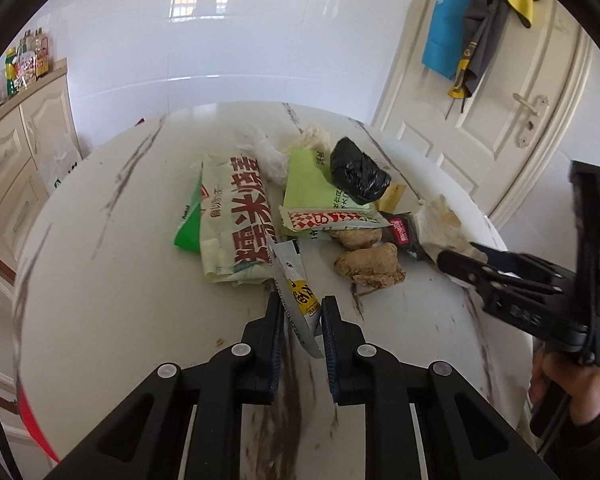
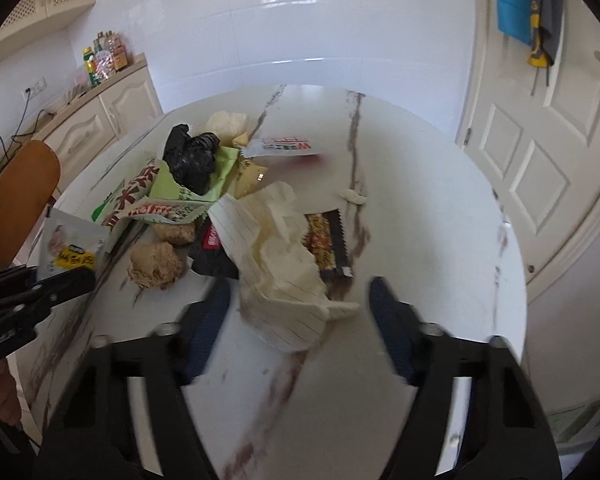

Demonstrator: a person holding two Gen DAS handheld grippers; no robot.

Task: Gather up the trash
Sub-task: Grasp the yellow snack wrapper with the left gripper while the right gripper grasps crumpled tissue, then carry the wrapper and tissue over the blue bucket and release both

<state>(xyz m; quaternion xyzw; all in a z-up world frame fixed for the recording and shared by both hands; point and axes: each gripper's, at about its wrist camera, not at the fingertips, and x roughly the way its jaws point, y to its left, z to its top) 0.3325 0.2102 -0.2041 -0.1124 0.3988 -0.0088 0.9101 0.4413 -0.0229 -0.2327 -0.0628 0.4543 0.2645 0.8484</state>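
A pile of trash lies on a round white marble table [image 1: 100, 260]. My left gripper [image 1: 302, 304] is shut on a small silver and yellow wrapper [image 1: 296, 292], also seen in the right wrist view [image 2: 70, 244]. My right gripper [image 2: 298, 284] is open around a crumpled lined paper with tissue [image 2: 284, 264], jaws on either side and apart from it; it also shows in the left wrist view [image 1: 464, 260]. The pile holds a large red-lettered bag [image 1: 236, 220], a green packet [image 1: 308, 180], a black bag [image 1: 358, 176], two ginger pieces [image 1: 368, 266] and a dark snack wrapper [image 2: 326, 246].
A white door [image 1: 500, 112] with hanging cloths stands at the right. A cream cabinet [image 1: 16, 140] with bottles stands at the left. A wooden chair back [image 2: 16, 200] is by the table's left side. A red and white wrapper [image 2: 284, 146] lies farther back.
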